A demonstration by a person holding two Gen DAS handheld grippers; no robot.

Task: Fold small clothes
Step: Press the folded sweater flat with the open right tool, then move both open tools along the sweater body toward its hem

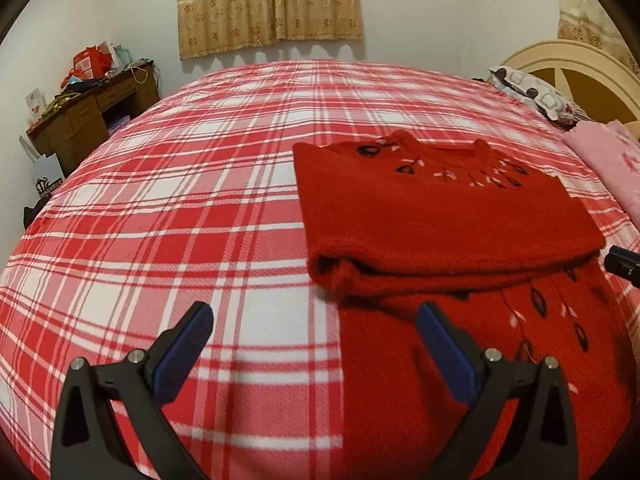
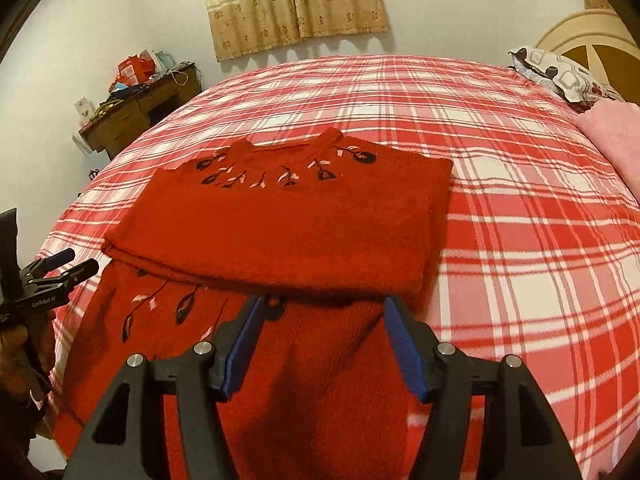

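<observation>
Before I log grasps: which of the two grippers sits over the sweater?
The right gripper: open over the red sweater. The left gripper, also open, mostly spans plaid bedspread.

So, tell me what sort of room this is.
Most likely a home bedroom: a bed with a plaid bedspread and headboard, a pillow, and a cluttered wooden desk under a curtained window.

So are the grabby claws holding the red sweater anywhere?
No. Both the left gripper and right gripper are open above the red sweater, gripping nothing.

The left gripper [image 2: 82, 262] bears white lettering reading roughly "GenRobot.AI".
</observation>
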